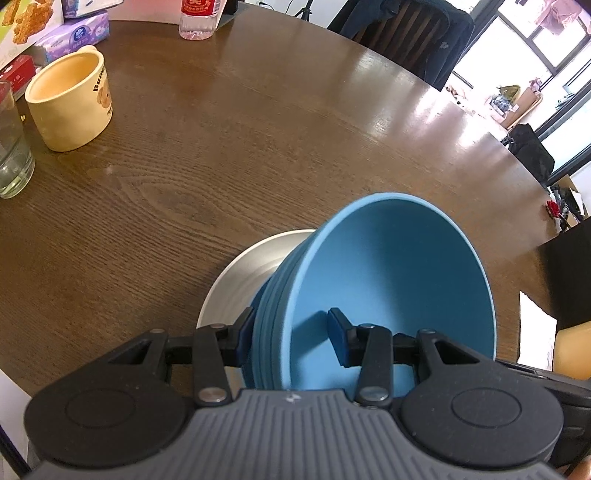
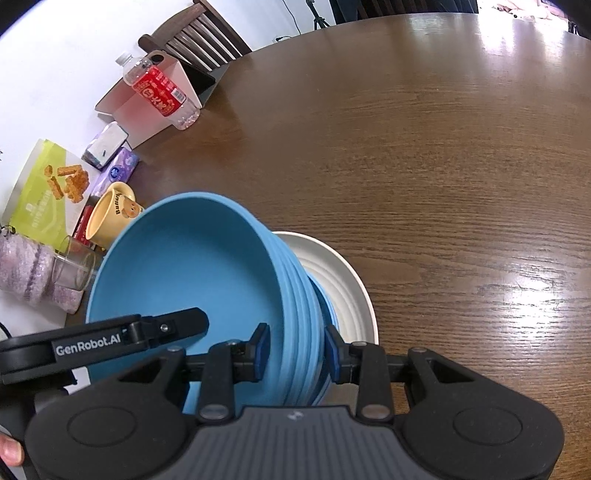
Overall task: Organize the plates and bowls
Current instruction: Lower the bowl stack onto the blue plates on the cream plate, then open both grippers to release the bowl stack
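A: Count, left to right, left wrist view. One clear glass (image 1: 13,147), one cream mug (image 1: 70,101) with a bear print, one water bottle (image 1: 197,18) with a red label, one white plate (image 1: 240,280), one blue bowl (image 1: 391,291).

B: Confirmed. The bowl is tilted, its opening turned towards the right, its ribbed outer wall over the plate. Whether it touches the plate I cannot tell.

A: Left tongs (image 1: 291,338): one pad on the ribbed outside, one pad inside the bowl, wall between them. The inner pad seems to stand a little off the wall, so I cannot tell whether they pinch.

B: Right wrist view, left to right: one green snack bag (image 2: 44,199), the glass (image 2: 74,269), the mug (image 2: 110,218), purple tissue packs (image 2: 118,170), the bottle (image 2: 162,92), the blue bowl (image 2: 192,273), the white plate (image 2: 343,291).

A: Right tongs (image 2: 295,350): pressed onto the bowl's rim, one pad inside, one on the ribs. Pinching the bowl.

B: So both tongs are at the same bowl, at opposite sides of its rim.

A: Surface: round dark wooden worktop (image 1: 258,140), visible grain, window glare on the far part.

B: Room: wooden chair (image 2: 199,33) by a white wall; bright windows (image 1: 535,40) beyond a chair draped with dark clothing.
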### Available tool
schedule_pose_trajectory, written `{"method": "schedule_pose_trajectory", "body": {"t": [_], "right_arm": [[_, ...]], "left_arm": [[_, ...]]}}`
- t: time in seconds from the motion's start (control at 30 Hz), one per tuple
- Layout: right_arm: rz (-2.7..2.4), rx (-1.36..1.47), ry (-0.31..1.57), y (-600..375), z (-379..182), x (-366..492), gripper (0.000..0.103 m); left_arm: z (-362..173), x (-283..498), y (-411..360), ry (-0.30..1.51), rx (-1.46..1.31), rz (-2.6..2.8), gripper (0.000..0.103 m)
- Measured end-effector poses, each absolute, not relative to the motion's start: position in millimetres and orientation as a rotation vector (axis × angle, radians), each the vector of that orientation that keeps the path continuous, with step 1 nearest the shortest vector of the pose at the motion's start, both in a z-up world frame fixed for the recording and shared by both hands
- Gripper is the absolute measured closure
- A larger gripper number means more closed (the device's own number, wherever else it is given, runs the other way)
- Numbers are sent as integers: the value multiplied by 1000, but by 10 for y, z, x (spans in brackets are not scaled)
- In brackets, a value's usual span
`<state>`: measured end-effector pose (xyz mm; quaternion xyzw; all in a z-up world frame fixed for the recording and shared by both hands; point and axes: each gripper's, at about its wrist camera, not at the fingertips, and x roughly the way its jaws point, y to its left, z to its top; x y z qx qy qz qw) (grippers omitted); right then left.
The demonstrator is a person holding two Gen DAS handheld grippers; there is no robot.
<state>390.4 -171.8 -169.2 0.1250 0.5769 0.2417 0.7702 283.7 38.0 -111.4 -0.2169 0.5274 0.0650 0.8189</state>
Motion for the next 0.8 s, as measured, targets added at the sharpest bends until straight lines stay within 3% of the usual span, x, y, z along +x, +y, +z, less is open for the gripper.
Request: {"method": "schedule_pose_trajectory", "body": {"t": [0.27,0.37,0.47,0.57,0.8], "right_arm": [[516,283,1257,-1731,-1695,3911,73],[510,278,1253,-1720,-1674,3895,72],[498,267,1232,-1712,-1613,3861,67],[488,269,1215,-1722,-1552,3828,65],[445,263,1144,-1795,-1287,3633,44]], "left_arm": [[-1119,2843,403,1139,-487,126,57],[-1101,2826,435,1139,-502,109,51],[-995,2789,430,1103,-480,95,37],[-881,2758,432,1072,-457,77,36],[-662,2632,520,1018,-423,51,29]]}}
